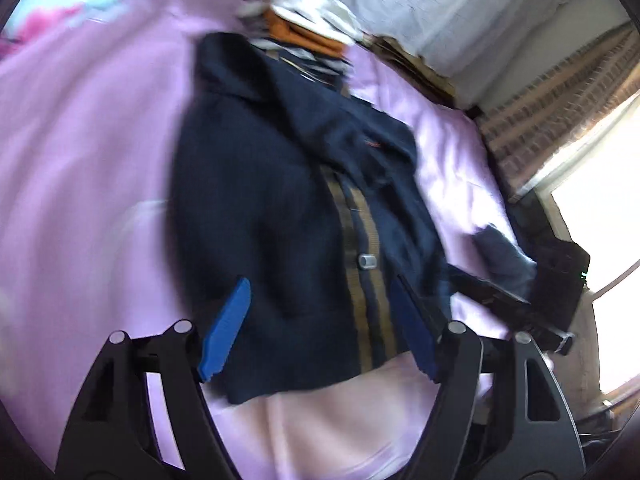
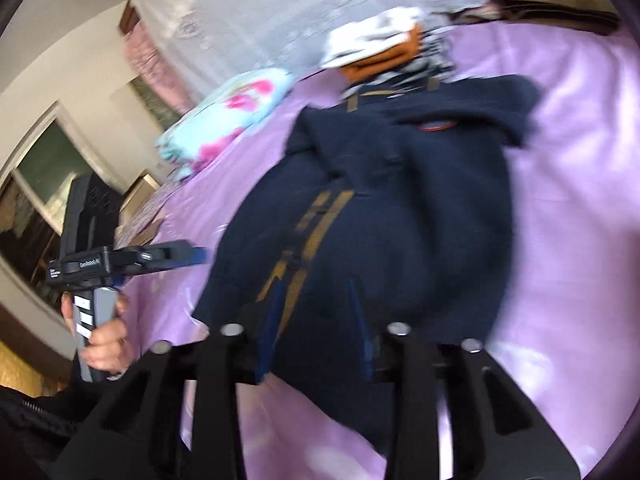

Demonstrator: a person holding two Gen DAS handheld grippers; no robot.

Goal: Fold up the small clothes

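**A:** Going left to right: where does the garment lie, and how will it handle?

**B:** The navy jacket [image 1: 280, 208] lies spread on the lilac bedsheet [image 1: 80, 160], collar toward the far pile of folded clothes [image 1: 308, 28], hem nearest the tools. It looks like soft knit or fleece, thick enough to hold a crease yet limp, so it should sag wherever it is lifted. The tan striped placket [image 1: 360, 264] with its silver snap [image 1: 367, 261] is probably the stiffest line.

**A:** And the tools?

**B:** The left gripper [image 1: 316, 328] hangs over the hem with its blue fingers [image 1: 226, 328] spread wide and nothing between them. The right gripper [image 2: 316, 328], seen in its own view, has its fingers parted as well, low over the dark cloth; whether they touch it is unclear, but they do not look closed on it.

**A:** Where should they take hold?

**B:** Likely at the hem corners or the side edges, one each, since a pinch in the middle would only bunch the fabric. The sheet looks glossy, so the jacket may slide when dragged.

**A:** What is hard to read?

**B:** Both views are smeared by motion. The sleeves cannot be traced clearly; one seems folded across the chest. In the right wrist view the person's hand [image 2: 106, 336] holds the other tool's handle at the left edge, and the hem's near corner sits hidden behind the gripper's black arms.
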